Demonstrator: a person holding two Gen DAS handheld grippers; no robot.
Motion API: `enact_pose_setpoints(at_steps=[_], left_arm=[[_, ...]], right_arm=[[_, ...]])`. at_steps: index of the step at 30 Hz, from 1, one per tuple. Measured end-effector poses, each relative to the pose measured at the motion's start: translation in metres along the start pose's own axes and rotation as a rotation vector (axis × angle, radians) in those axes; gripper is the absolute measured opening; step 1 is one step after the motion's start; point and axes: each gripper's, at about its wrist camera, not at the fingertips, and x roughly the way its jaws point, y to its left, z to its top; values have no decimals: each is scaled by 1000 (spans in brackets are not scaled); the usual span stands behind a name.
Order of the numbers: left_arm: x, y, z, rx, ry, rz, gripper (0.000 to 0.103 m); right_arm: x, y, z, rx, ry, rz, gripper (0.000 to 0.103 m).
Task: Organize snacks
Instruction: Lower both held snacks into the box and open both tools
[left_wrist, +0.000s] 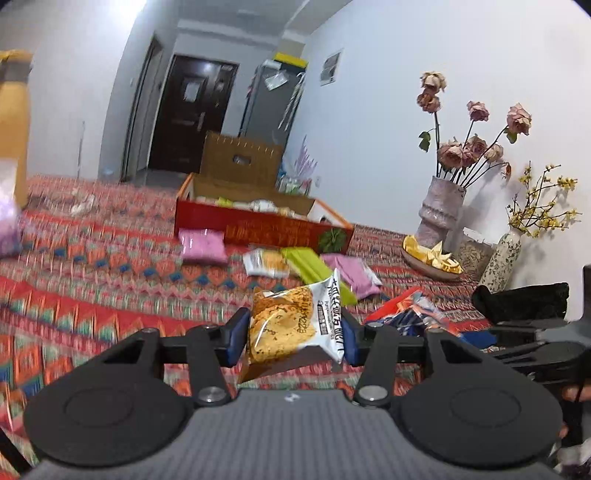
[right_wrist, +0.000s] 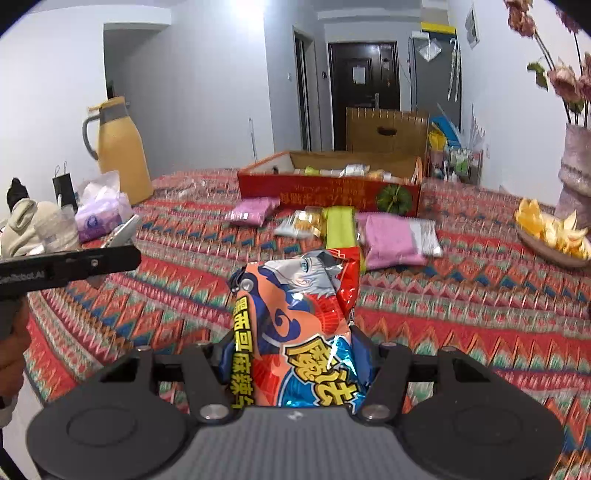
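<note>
Between the blue pads of the left gripper (left_wrist: 293, 338): a small cracker packet (left_wrist: 291, 328), white with an orange printed front, pinched at both side edges. Held tilted, clear of the patterned tablecloth (left_wrist: 110, 280), upper corner projecting past the fingertips, lower corner hanging below them.

Between the fingers of the right gripper (right_wrist: 295, 354): a red, orange and blue noodle-snack bag (right_wrist: 295, 332) with yellow lettering, clamped across its lower half. Fills the gap from finger to finger; crumpled top end extends well forward of the fingertips. Contact with the tablecloth (right_wrist: 461, 314) beneath: cannot tell.

Beyond the grippers, loose on the cloth, just short of the box:
- pink packet (left_wrist: 204, 245), to the left, next to the box front
- small white-and-orange packet (left_wrist: 266, 263), touching the green packet
- green packet (left_wrist: 314, 269), lying lengthwise toward the camera
- second pink packet (left_wrist: 352, 273), to the right, partly under the green one

Further back: a red cardboard box (left_wrist: 258, 227), lid raised, holding several light-coloured packets. Front panel printed with gold characters and a green emblem.

Right edge of table: shallow dish of yellow folded paper pieces (left_wrist: 432, 258), ribbed vase of dried roses (left_wrist: 439, 210), speckled vase with yellow blossom twigs (left_wrist: 504, 264).

Left edge, right wrist view: yellow thermos jug (right_wrist: 122, 155), purple tissue pack (right_wrist: 101, 216).
</note>
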Motion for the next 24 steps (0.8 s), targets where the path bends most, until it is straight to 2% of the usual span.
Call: enact_pose_setpoints(at_steps=[3, 6, 9, 12, 16, 19, 21, 24], left_arm=[[10, 3, 25, 34, -36, 0, 50], [27, 8, 54, 54, -110, 13, 50], [60, 18, 84, 71, -140, 57, 50], [99, 34, 117, 42, -147, 75, 50], [159, 55, 151, 52, -155, 109, 51], [206, 73, 164, 23, -116, 144, 51], [234, 86, 168, -9, -91, 134, 51], [275, 99, 169, -35, -29, 159, 51]], right_arm=[[1, -5, 25, -30, -41, -13, 58], [9, -18, 58, -34, -93, 13, 58], [32, -39, 103, 11, -145, 55, 58], [69, -53, 151, 18, -157, 72, 58], [145, -77, 204, 121, -109, 128, 58], [205, -84, 227, 153, -63, 99, 58], [241, -86, 235, 180, -18, 74, 58], [292, -81, 241, 198, 54, 11, 58]])
